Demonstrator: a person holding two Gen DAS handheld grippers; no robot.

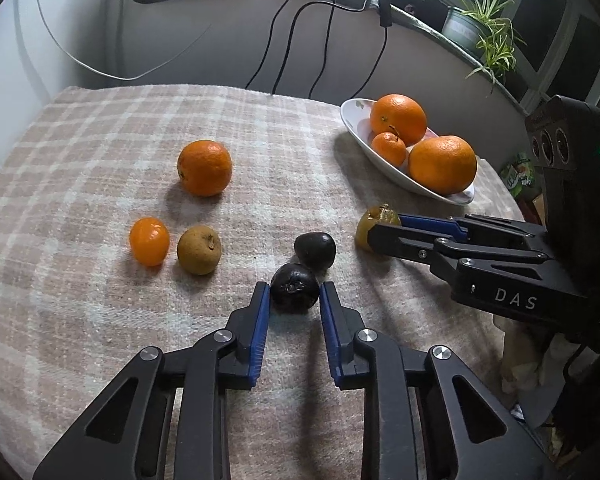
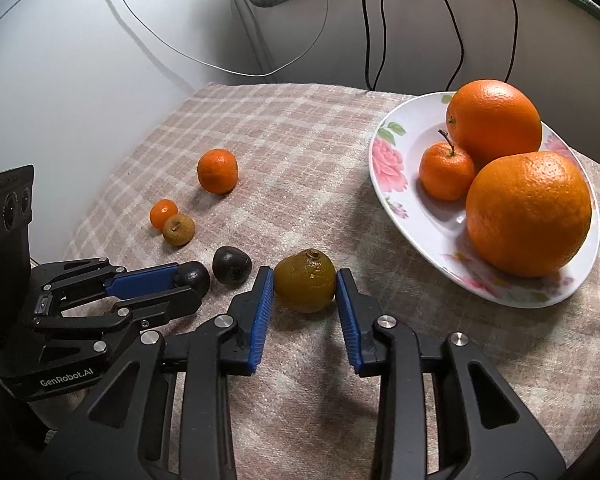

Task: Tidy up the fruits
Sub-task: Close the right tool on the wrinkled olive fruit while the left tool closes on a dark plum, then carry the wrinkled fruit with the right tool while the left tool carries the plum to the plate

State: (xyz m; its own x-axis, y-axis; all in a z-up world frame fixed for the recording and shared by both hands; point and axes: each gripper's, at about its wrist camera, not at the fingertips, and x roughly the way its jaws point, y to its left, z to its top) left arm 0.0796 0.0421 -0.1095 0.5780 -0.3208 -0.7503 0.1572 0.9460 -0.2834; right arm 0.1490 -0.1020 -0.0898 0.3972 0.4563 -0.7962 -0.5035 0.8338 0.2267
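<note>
My left gripper (image 1: 294, 292) is open, its tips on either side of a dark, shrivelled fruit (image 1: 294, 288) on the checked cloth; a second dark fruit (image 1: 315, 250) lies just beyond. My right gripper (image 2: 305, 280) is open around an olive-brown wrinkled fruit (image 2: 305, 280), which also shows in the left wrist view (image 1: 364, 228). A white flowered plate (image 2: 392, 160) at the right holds two big oranges (image 2: 528, 212) and a small mandarin (image 2: 446, 172). Loose on the cloth are an orange (image 1: 205, 167), a small glossy orange fruit (image 1: 149, 241) and a brown round fruit (image 1: 199, 249).
The table carries a pink and beige checked cloth (image 1: 100, 140). Black and white cables (image 1: 284, 52) hang down the wall behind. A potted plant (image 1: 476, 28) stands on a ledge at the back right. The table edge falls off to the right (image 1: 500, 320).
</note>
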